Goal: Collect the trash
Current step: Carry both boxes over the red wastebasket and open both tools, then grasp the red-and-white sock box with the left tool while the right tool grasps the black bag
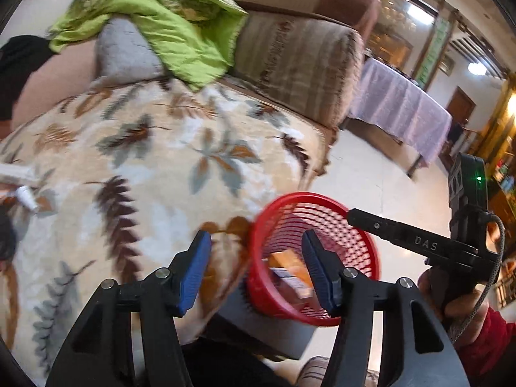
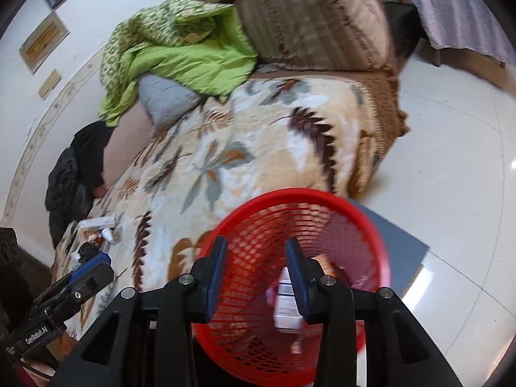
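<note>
A red mesh basket [image 1: 290, 197] [image 2: 292, 193] stands on a grey box beside the bed. An orange packet [image 1: 283, 260] and a white box [image 2: 285, 306] lie inside it. My left gripper [image 1: 259, 269] hangs open over the basket's near rim, its blue pads empty. My right gripper [image 2: 256, 275] is open above the basket's mouth with nothing between its pads; the white box shows behind its right finger. In the left wrist view the right gripper [image 1: 354, 217] reaches in over the far rim. Small white tubes and a carton [image 2: 98, 225] [image 1: 27, 197] lie on the blanket at the left.
The bed carries a leaf-patterned blanket [image 1: 154, 161], a green quilt [image 1: 167, 32] and a grey pillow [image 2: 164, 100]. Striped cushions [image 1: 300, 64] stand behind. A table with a lilac cloth [image 1: 400, 106] is on the right, over white tiled floor [image 2: 451, 148]. Dark clothing [image 2: 74, 174] is heaped by the wall.
</note>
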`<state>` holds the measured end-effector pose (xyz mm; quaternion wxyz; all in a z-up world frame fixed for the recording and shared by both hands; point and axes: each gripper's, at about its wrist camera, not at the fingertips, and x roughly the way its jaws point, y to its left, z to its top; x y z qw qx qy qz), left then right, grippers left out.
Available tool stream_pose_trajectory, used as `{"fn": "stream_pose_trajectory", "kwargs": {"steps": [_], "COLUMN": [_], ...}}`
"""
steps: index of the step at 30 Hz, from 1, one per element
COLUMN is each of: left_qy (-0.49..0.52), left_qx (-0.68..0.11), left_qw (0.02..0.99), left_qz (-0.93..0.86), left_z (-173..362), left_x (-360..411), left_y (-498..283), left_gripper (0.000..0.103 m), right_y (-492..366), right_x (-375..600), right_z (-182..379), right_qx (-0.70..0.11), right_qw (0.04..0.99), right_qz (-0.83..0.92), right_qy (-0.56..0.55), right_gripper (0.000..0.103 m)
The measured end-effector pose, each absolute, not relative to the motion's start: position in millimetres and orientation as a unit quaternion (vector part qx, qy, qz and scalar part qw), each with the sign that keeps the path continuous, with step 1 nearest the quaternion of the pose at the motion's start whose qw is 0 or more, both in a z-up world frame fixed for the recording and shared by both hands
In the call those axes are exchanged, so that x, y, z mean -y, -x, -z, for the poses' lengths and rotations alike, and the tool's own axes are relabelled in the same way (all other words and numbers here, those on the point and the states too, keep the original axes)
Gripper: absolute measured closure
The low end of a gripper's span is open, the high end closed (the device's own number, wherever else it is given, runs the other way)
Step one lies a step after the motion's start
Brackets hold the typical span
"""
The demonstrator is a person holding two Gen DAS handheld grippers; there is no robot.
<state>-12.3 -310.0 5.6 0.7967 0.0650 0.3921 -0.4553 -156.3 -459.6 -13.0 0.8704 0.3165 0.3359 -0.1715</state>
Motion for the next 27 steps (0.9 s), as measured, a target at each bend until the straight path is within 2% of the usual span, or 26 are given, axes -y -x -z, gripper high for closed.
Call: {"fn": "stream_pose_trajectory", "kwargs": {"steps": [14,27], "left_qy": [-0.062,0.040], "left_qx": [-0.347,-0.350], "left_qw": [0.877,0.930], "left_qz": [0.325,0.102], "left_z": [-7,31], "left_x": [156,-16], "left_y": [-21,-79], "left_gripper": [0.044,0.044], "right_y": [68,-12], "right_x": [342,240], "right_z": [8,1], "right_qx": [-0.379,-0.409], "right_qw": [0.893,0.898], "right_qz": [0.044,-0.039], "right_qy": [-0.239,-0.159], "right_gripper": [0.062,0.060]}}
